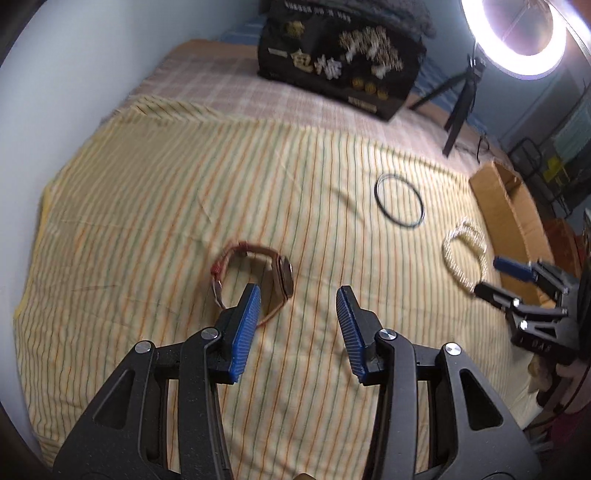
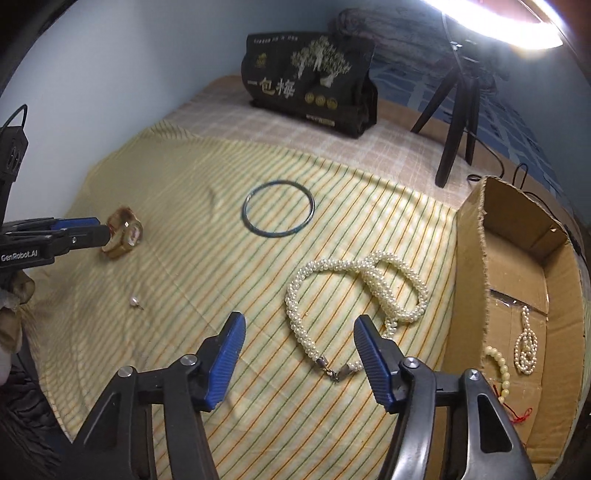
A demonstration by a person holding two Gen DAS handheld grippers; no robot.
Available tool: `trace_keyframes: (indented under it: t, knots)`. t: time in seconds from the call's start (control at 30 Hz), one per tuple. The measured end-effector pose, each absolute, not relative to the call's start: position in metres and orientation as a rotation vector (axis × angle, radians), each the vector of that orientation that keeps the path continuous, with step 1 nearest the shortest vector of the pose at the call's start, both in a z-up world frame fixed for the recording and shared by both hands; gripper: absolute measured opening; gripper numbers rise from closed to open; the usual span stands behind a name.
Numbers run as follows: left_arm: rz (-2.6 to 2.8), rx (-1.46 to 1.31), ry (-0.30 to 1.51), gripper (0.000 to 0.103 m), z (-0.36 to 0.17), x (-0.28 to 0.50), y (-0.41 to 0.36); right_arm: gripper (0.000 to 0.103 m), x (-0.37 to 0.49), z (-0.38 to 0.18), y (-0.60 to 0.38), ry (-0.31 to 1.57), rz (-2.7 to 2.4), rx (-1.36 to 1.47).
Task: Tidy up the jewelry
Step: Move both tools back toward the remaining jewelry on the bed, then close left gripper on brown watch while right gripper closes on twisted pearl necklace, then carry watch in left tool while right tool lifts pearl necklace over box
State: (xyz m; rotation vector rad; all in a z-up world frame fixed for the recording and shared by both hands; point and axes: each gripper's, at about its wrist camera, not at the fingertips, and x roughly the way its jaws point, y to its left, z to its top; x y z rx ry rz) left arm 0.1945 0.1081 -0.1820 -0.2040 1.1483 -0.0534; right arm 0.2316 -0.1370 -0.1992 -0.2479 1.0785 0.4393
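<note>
A wristwatch [image 1: 255, 280] with a red-brown strap lies on the striped yellow cloth [image 1: 147, 206]. My left gripper [image 1: 298, 295] is open just right of it, its left finger over the strap loop. The watch also shows in the right wrist view [image 2: 123, 232]. A pearl necklace [image 2: 354, 295] lies on the cloth. My right gripper [image 2: 299, 321] is open above its clasp end. A dark bangle [image 2: 279, 208] lies farther back. A small pearl earring [image 2: 135, 302] lies at the left. A cardboard box [image 2: 476, 280] at the right holds a pearl piece [image 2: 526, 349] and a bead bracelet [image 2: 498, 363].
A black printed bag [image 2: 310, 85] stands at the back of the bed. A tripod [image 2: 456, 118] with a ring light [image 1: 517, 33] stands at the back right. A pale wall runs along the left.
</note>
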Motion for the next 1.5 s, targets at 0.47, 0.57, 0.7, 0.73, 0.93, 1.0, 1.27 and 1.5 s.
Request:
trace_keyframes:
  t: [0.47, 0.57, 0.7, 0.73, 0.93, 1.0, 1.27, 1.5]
  knots:
    - [-0.011, -0.183, 1.173, 0.036, -0.210, 0.211, 0.102, 0.054, 0.245, -0.219, -0.125, 1.114, 0.430, -0.289]
    - [-0.002, -0.177, 1.186, 0.031, -0.217, 0.216, 0.100, 0.048, 0.247, -0.225, -0.123, 1.126, 0.432, -0.289]
    - [0.010, -0.180, 1.199, 0.018, -0.226, 0.219, 0.103, 0.041, 0.248, -0.231, -0.121, 1.122, 0.429, -0.304]
    - [0.012, -0.181, 1.201, 0.016, -0.228, 0.219, 0.103, 0.035, 0.248, -0.231, -0.119, 1.116, 0.432, -0.309]
    - [-0.001, -0.217, 1.190, 0.012, -0.227, 0.219, 0.109, 0.006, 0.247, -0.232, -0.114, 1.101, 0.446, -0.341]
    - [-0.003, -0.226, 1.183, 0.010, -0.224, 0.219, 0.110, 0.006, 0.247, -0.230, -0.117, 1.103, 0.453, -0.323]
    - [-0.029, -0.260, 1.123, 0.009, -0.195, 0.216, 0.113, 0.006, 0.244, -0.195, -0.123, 1.041, 0.483, -0.264]
    - [-0.108, -0.300, 1.052, 0.009, -0.156, 0.211, 0.098, 0.006, 0.243, -0.150, -0.144, 0.954, 0.476, -0.165]
